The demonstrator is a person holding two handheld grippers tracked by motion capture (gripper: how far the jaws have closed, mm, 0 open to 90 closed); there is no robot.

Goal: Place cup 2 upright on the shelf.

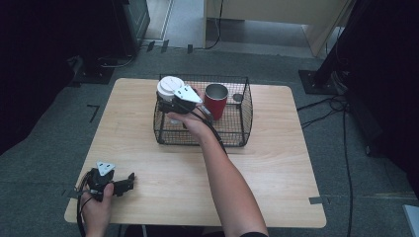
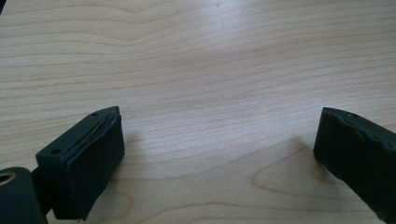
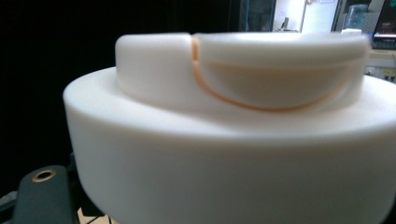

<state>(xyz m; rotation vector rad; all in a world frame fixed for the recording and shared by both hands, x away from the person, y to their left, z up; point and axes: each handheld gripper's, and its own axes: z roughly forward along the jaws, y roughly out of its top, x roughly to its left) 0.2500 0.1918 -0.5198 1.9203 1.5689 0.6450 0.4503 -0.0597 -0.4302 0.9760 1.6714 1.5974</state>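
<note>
the right arm stretches forward over the wire basket, its right gripper pinching the white-lidded cup; the left gripper rests on the table, jaws spread.

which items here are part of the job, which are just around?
In the job:
- white-lidded cup, held by the right tool
- wire basket, the cup at its left end

Just around:
- red tumbler in the basket
- left tool, open, near the table edge
- floor cables
</note>
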